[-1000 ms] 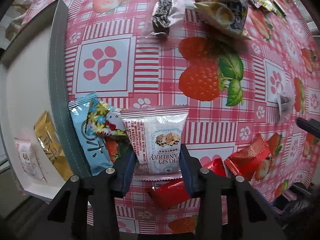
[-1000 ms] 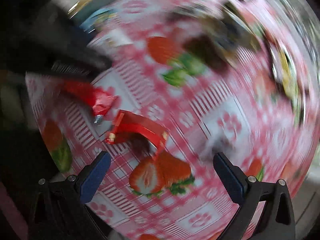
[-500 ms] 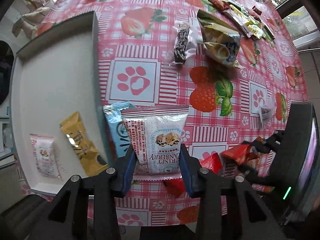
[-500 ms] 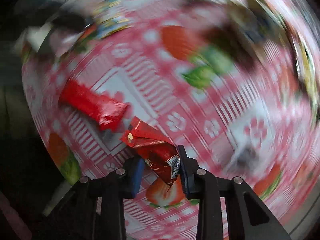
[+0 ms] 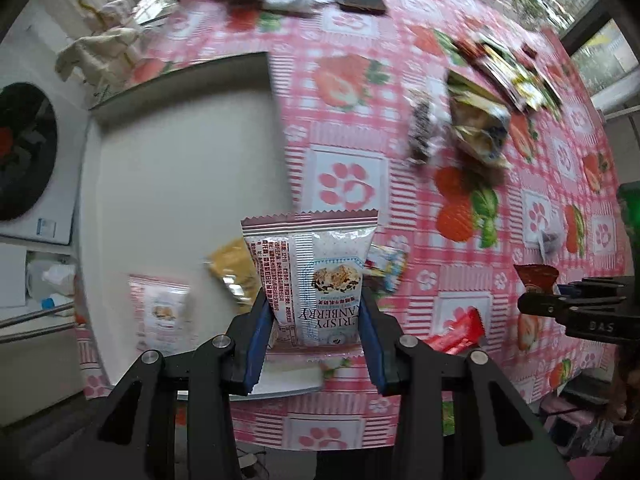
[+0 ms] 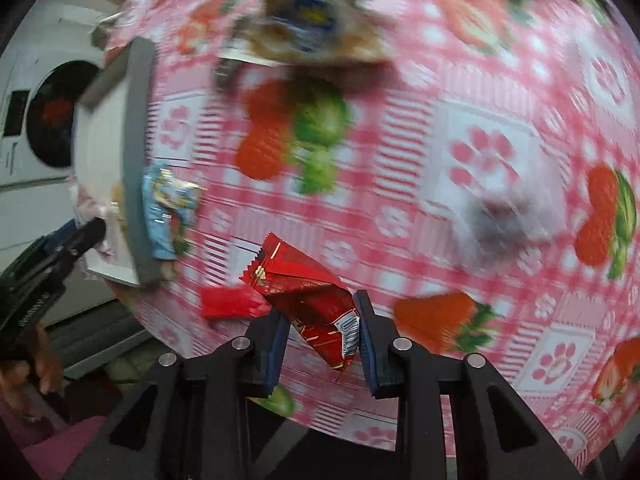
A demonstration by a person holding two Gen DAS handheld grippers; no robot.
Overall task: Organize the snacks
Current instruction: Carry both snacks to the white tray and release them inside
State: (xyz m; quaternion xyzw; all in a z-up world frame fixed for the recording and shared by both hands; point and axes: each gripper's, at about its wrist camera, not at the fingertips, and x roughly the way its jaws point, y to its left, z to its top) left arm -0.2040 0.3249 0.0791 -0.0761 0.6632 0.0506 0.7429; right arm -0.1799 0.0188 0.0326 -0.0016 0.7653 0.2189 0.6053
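We held the white cranberry packet (image 5: 316,280) upright in our left tool (image 5: 316,344), pointing straight down above the tray (image 5: 180,168). Our right tool (image 6: 320,340) gripped the crumpled red wrapper (image 6: 308,300), tilted, over the counter (image 6: 480,100).

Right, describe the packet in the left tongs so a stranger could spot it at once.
Start at the pale tray lying on the strawberry tablecloth. Above the tray's near edge, the left tongs clamp a white cranberry crisp packet standing upright. Unlike the yellow packet and the pink-white packet lying in the tray, it is held in the air.
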